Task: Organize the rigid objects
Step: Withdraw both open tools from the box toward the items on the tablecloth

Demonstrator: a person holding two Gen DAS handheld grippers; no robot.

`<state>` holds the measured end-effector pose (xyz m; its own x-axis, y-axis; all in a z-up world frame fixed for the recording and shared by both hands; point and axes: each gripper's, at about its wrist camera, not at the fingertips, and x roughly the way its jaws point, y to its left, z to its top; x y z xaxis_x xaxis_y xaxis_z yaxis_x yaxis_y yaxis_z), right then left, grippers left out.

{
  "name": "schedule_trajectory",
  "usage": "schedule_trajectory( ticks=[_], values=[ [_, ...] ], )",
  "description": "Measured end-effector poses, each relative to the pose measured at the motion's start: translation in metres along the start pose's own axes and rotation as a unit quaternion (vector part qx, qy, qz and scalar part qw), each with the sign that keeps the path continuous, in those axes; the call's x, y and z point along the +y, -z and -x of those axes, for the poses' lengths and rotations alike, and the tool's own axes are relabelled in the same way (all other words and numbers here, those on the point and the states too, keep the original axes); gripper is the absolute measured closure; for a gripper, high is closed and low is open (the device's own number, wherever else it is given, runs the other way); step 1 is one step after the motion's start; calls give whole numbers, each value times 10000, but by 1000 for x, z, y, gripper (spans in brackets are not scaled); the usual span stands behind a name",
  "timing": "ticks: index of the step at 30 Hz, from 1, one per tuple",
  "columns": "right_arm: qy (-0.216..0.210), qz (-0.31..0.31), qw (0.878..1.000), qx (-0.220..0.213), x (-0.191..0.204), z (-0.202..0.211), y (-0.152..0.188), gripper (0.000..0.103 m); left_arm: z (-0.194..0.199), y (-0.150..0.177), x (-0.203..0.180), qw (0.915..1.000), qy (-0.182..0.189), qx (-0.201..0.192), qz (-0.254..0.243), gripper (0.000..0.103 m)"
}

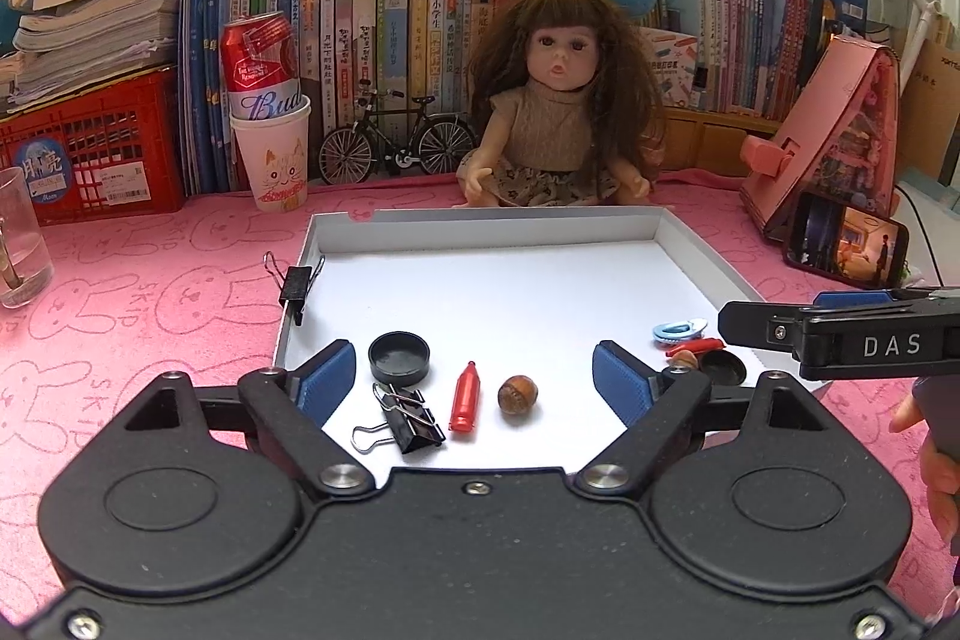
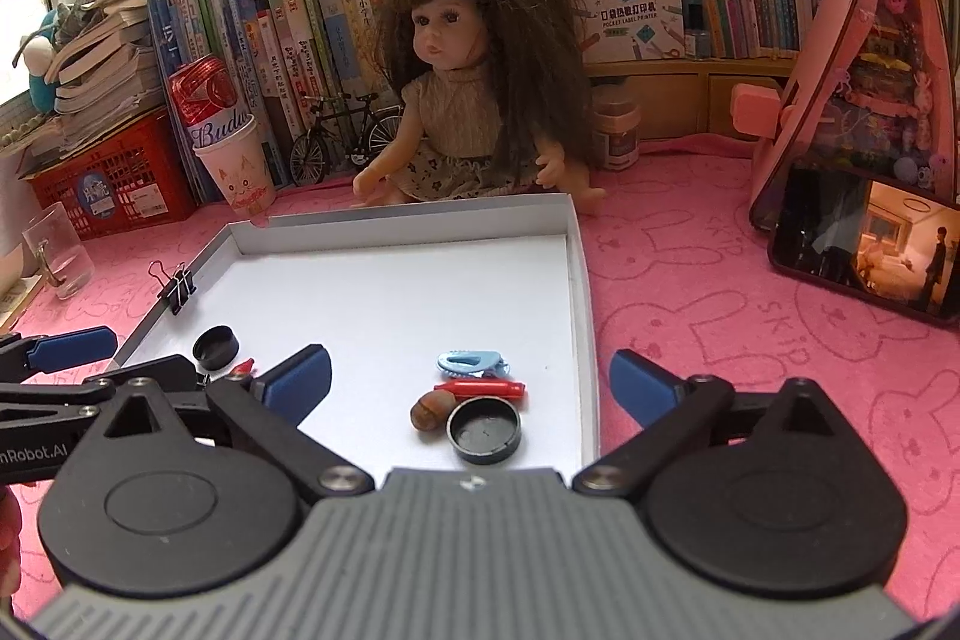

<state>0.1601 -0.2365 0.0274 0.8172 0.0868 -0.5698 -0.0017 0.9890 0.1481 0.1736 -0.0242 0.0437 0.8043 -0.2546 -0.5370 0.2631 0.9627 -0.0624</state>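
Observation:
A white shallow box [image 1: 336,232] [image 2: 579,292] lies on the pink cloth. In the left wrist view my left gripper [image 1: 474,379] is open and empty over its near left part, above a black cap [image 1: 399,355], a black binder clip [image 1: 411,421], a red toy bottle [image 1: 465,396] and a brown nut [image 1: 517,393]. In the right wrist view my right gripper [image 2: 471,379] is open and empty over a blue clip [image 2: 471,361], a red piece [image 2: 483,389], a brown nut [image 2: 431,411] and a black cap [image 2: 483,430]. Another binder clip [image 1: 297,283] [image 2: 177,287] grips the box's left wall.
A doll [image 1: 555,112] [image 2: 474,94] sits behind the box. A paper cup with a red can [image 1: 273,142], a toy bicycle [image 1: 396,142], a red crate [image 1: 90,154] and books line the back. A glass [image 1: 18,244] stands left. A phone [image 2: 864,250] leans on a pink house at right.

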Motion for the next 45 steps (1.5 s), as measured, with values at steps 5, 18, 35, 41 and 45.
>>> schedule_trajectory(
  ticks=[5, 18, 35, 41, 45],
  values=[
    [7, 117, 9999, -89, 4, 10, 6, 0, 10, 4, 0, 10000, 56, -30, 40, 18],
    [-19, 217, 9996, -187, 11, 27, 16, 0, 31, 15, 1, 9998, 119, -122, 65, 17],
    [-77, 358, 9991, -207, 14, 45, 43, 0, 62, 44, -1, 9997, 156, -183, 45, 16],
    [-139, 447, 9986, -230, 17, 52, 57, 0, 70, 57, -3, 9998, 132, -161, -41, 16],
    [-175, 468, 9985, -206, 18, 56, 66, 0, 73, 68, -3, 9999, 87, -101, -97, 16]
  ],
)
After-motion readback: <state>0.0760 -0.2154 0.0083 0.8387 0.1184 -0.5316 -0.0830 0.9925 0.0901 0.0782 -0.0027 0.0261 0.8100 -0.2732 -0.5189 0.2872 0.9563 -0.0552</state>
